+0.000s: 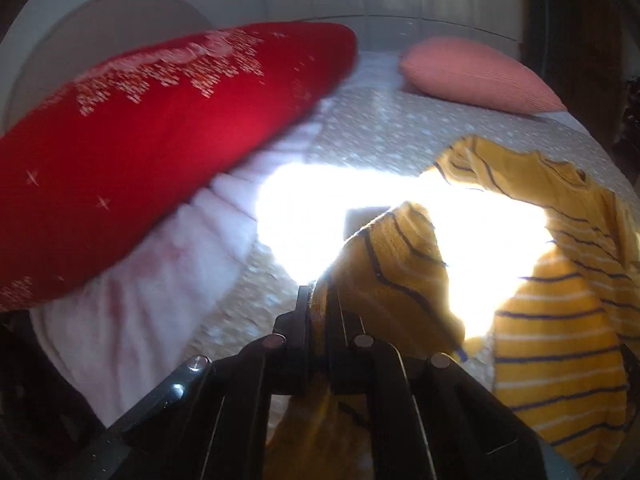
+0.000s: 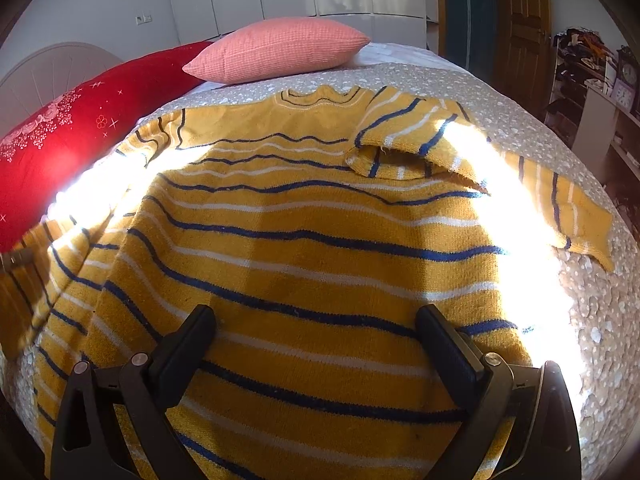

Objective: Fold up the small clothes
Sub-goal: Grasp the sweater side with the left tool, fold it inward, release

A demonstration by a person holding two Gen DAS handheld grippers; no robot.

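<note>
Sweater [image 2: 304,240], striped yellow knit, pinched in left tool [image 1: 318,300]

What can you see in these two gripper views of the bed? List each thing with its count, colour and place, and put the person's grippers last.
Sweater: one, yellow with blue and white stripes, spread on the bed, one sleeve folded across the chest.
Red pillow: one, red with pale floral print, left side at the headboard.
Pink pillow: one, salmon pink, far end of the bed.
Bedspread: one, grey-beige with white spots, under the sweater.
Headboard: one, pale, behind the red pillow.
Clocks: two, on the right-hand shelves.
Door: one, brown wood, far right.
Left gripper: one, black, shut on sweater fabric.
Right gripper: one, black, open over the sweater's lower body.
</note>
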